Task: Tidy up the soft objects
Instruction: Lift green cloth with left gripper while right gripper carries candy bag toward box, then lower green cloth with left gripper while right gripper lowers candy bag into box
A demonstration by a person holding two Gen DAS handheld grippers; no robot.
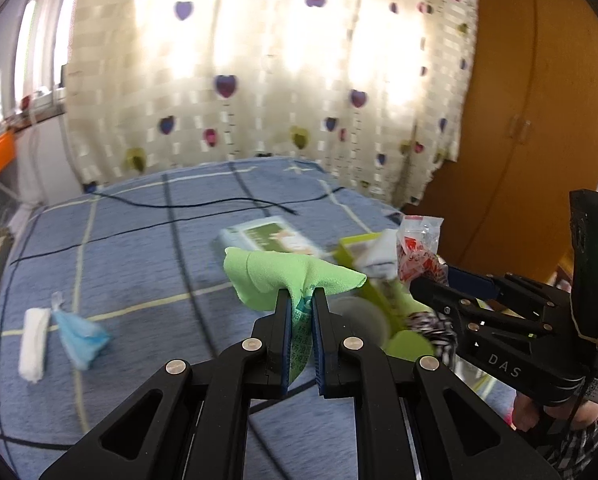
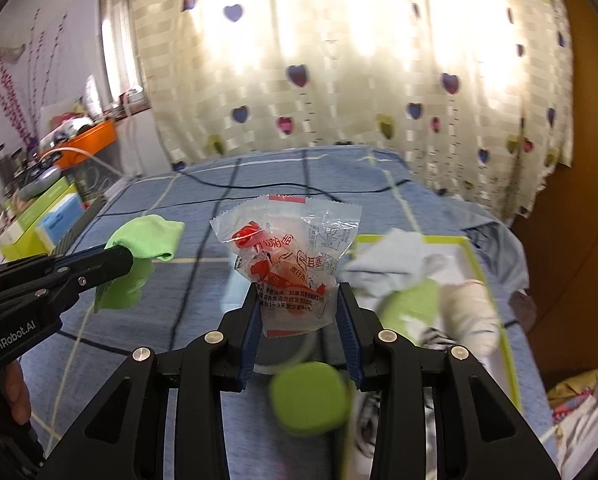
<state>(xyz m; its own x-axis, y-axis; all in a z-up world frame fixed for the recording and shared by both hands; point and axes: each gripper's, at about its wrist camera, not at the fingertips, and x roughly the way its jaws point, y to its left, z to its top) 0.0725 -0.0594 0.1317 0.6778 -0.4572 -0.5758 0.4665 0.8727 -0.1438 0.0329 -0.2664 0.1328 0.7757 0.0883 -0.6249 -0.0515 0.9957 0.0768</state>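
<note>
Tongs (image 1: 301,300) pinching green cloth (image 1: 275,274)

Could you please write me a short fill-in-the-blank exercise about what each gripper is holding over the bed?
1. The left gripper is shut on a ____ cloth.
2. The right gripper holds a clear packet with ____ printing.
3. The bed cover is mostly ____ with crossing lines.
4. The curtain is patterned with ____.

Missing words: green; red; blue; hearts
</note>
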